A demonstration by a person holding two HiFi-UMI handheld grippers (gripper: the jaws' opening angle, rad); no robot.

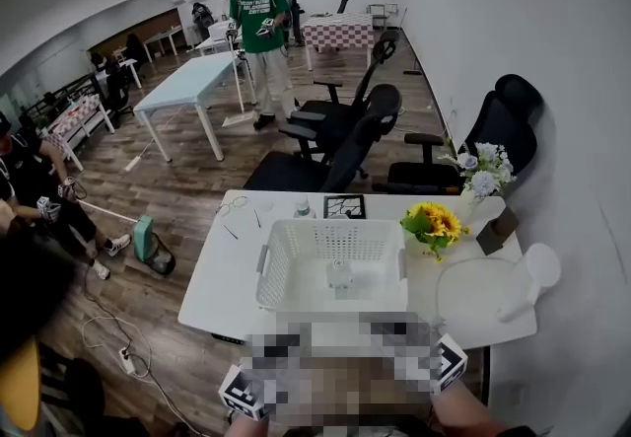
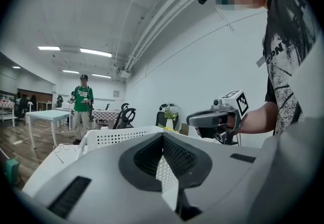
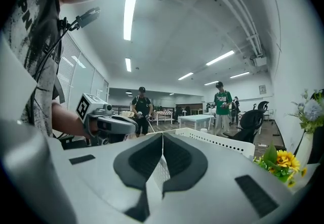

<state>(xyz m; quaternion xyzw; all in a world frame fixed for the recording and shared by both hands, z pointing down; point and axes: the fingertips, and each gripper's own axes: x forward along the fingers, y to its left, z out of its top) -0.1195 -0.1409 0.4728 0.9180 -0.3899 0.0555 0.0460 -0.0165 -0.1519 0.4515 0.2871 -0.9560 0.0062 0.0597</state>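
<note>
White tabletop (image 1: 212, 277): perforated basket (image 1: 330, 224) lies just ahead, equally near left tool (image 2: 163, 136) and right tool (image 3: 162, 134), each with jaws together, empty.

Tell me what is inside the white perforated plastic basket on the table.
Inside the white perforated plastic basket, one small pale translucent object stands near the middle of its floor; it is too small to identify. The near wall covers the floor strip behind it.

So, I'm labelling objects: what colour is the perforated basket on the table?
White. The basket shows best in the head view.
</note>
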